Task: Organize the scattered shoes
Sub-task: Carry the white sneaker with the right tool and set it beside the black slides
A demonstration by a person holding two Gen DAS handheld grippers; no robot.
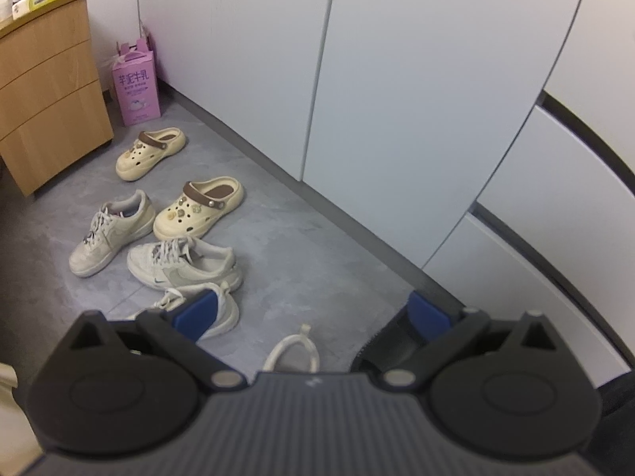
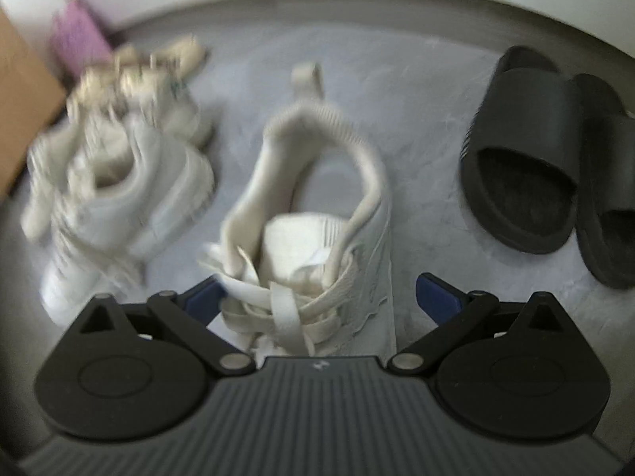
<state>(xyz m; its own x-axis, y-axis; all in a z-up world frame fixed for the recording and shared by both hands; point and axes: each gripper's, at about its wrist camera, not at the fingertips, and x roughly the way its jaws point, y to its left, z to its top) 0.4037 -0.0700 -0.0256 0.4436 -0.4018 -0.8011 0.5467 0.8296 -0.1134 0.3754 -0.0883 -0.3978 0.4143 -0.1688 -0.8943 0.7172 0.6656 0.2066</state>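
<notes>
Spread jaws of the right gripper (image 2: 319, 297) straddle the laced white sneaker (image 2: 313, 238), heel pointing away, black slides (image 2: 555, 166) beside it.

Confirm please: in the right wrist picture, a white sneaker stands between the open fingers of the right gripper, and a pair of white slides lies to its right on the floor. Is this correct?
Not quite: the slides are black, not white. The right wrist view shows this. The rest holds: the white sneaker sits between the open fingers of the right gripper, and the slides lie to its right on the grey floor.
</notes>
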